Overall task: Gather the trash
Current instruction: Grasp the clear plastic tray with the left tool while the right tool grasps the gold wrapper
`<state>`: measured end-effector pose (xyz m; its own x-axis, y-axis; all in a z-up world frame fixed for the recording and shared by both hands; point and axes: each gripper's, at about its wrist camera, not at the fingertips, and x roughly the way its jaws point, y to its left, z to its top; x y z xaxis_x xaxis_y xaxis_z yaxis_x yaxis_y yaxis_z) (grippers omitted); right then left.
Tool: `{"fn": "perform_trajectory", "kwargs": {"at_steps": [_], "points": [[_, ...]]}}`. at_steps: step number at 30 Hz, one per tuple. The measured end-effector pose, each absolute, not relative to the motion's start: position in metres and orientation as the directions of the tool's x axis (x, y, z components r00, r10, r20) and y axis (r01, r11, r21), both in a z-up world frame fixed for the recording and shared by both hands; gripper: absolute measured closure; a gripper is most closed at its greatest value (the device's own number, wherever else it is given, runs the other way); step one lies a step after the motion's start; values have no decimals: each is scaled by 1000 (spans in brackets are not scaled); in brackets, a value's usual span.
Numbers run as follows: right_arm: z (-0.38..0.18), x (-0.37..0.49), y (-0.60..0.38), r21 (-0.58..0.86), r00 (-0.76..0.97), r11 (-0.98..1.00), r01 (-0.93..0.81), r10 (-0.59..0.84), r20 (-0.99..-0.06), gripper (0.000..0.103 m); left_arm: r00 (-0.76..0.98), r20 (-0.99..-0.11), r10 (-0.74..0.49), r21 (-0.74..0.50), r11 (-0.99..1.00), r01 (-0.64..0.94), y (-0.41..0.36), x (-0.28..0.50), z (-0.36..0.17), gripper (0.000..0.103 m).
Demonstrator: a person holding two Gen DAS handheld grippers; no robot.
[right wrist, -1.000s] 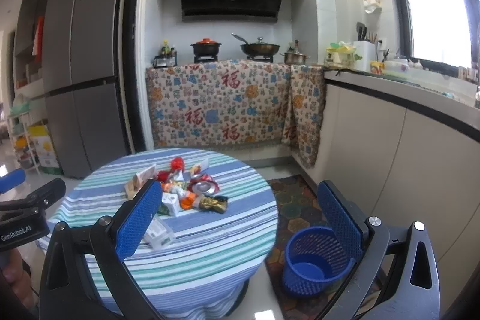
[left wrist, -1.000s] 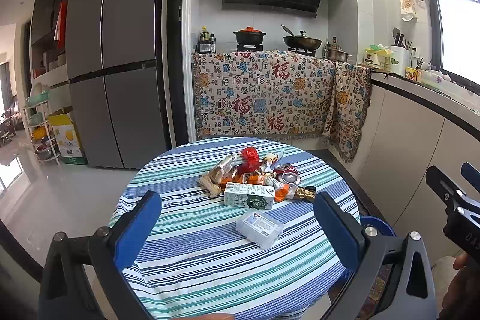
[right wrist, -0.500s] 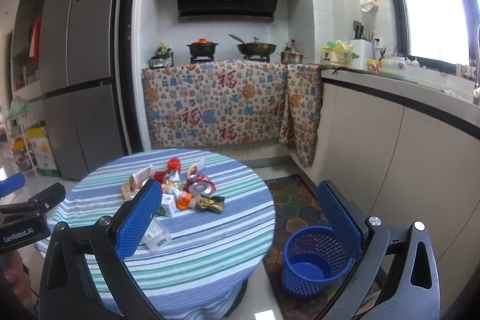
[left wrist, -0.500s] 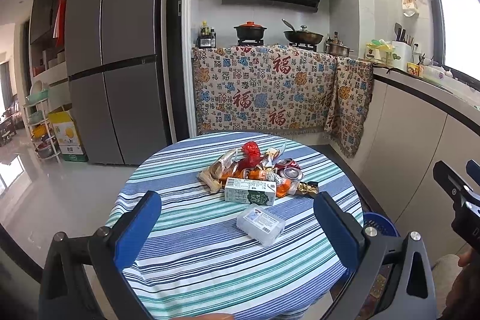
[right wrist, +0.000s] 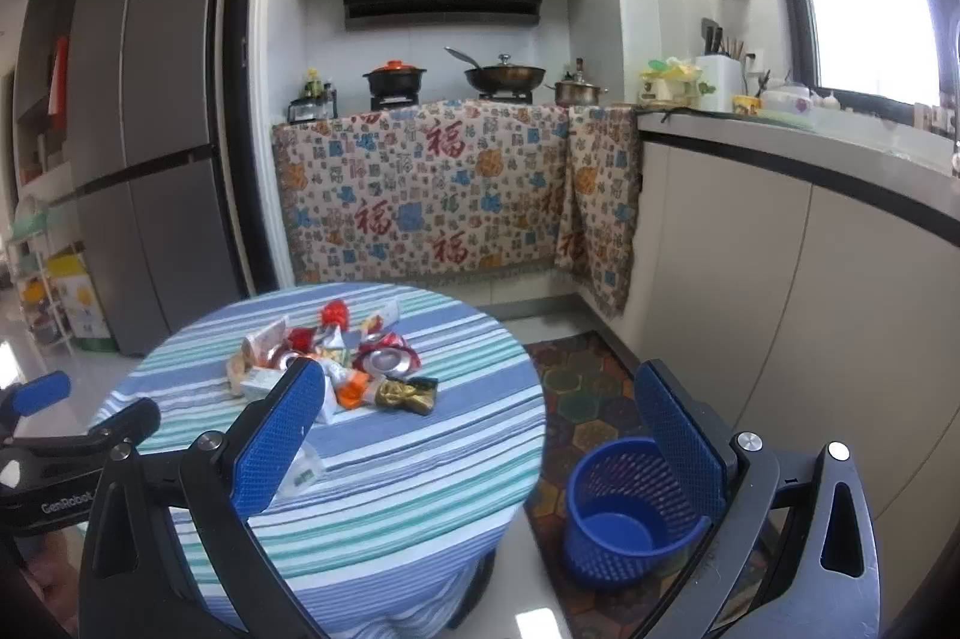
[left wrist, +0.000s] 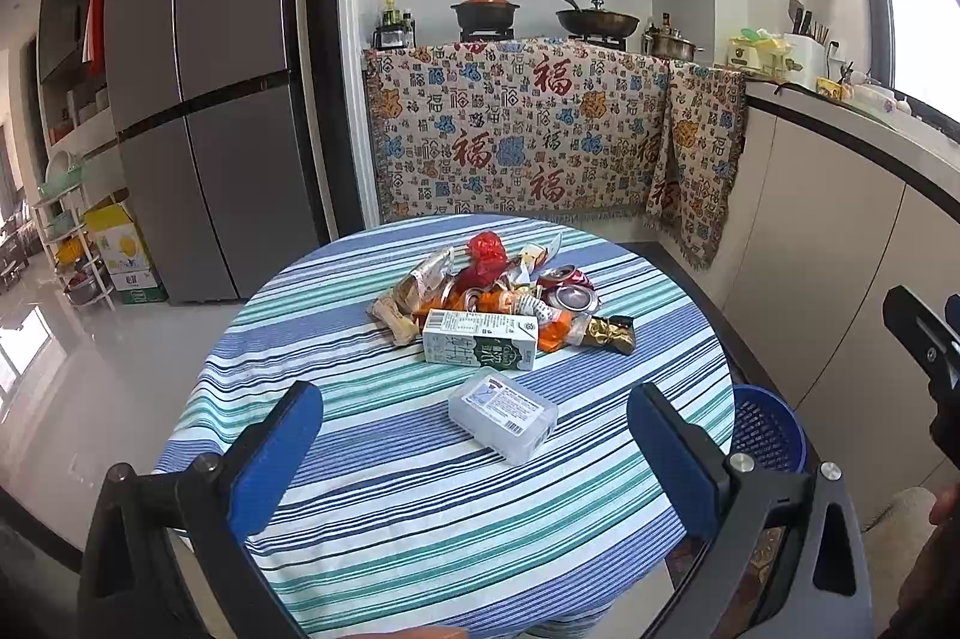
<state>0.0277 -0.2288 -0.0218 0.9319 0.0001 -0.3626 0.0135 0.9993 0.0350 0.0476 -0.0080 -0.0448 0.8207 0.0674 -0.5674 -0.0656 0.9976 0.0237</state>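
Both views have drawn slightly back from the tabletop (left wrist: 372, 513) since the earlier frame. Left wrist view: left gripper (left wrist: 474, 450) is wide open and holds nothing; 1 clear plastic box (left wrist: 503, 414), 1 milk carton (left wrist: 480, 348) and 1 trash pile (left wrist: 498, 288) lie ahead. Right wrist view: right gripper (right wrist: 480, 438) is wide open and holds nothing; 1 blue basket (right wrist: 630, 516) stands on the floor beside the tabletop.
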Motion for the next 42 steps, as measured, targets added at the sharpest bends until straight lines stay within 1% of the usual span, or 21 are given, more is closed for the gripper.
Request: {"fn": "perform_trajectory", "kwargs": {"at_steps": [5,9,11,17,21,24,28,33,38,40,42], "points": [[-38,44,-236,34,921,999,20,-6,-388,0,771,-632,76,8,996,-92,-14,74,-73,0],[-56,57,-243,40,911,999,21,-2,-412,0,707,-702,86,-11,991,-131,-20,105,-103,0],[-65,64,-246,42,904,999,20,0,-427,0,683,-723,104,-8,987,-159,-24,120,-117,0],[-91,79,-256,52,881,998,25,2,-474,0,638,-746,188,46,972,-232,-35,165,-148,0],[-105,88,-263,65,864,997,32,5,-504,0,586,-780,220,70,961,-268,-38,197,-169,0],[-112,91,-268,73,853,997,38,5,-521,0,550,-795,255,102,951,-292,-37,211,-184,0],[-118,97,-274,77,842,996,43,5,-540,0,534,-789,304,155,939,-307,-36,214,-194,0],[-118,106,-271,75,831,997,15,29,-556,0,517,-807,285,143,944,-297,-22,211,-201,0],[-117,129,-264,85,804,993,-80,114,-583,0,510,-824,246,136,960,-245,-9,206,-207,0],[-123,145,-258,50,792,990,-128,133,-596,0,504,-833,230,132,966,-223,-4,203,-208,0],[-133,162,-249,23,760,983,-180,154,-631,0,502,-838,214,123,970,-210,3,201,-210,0]]}}
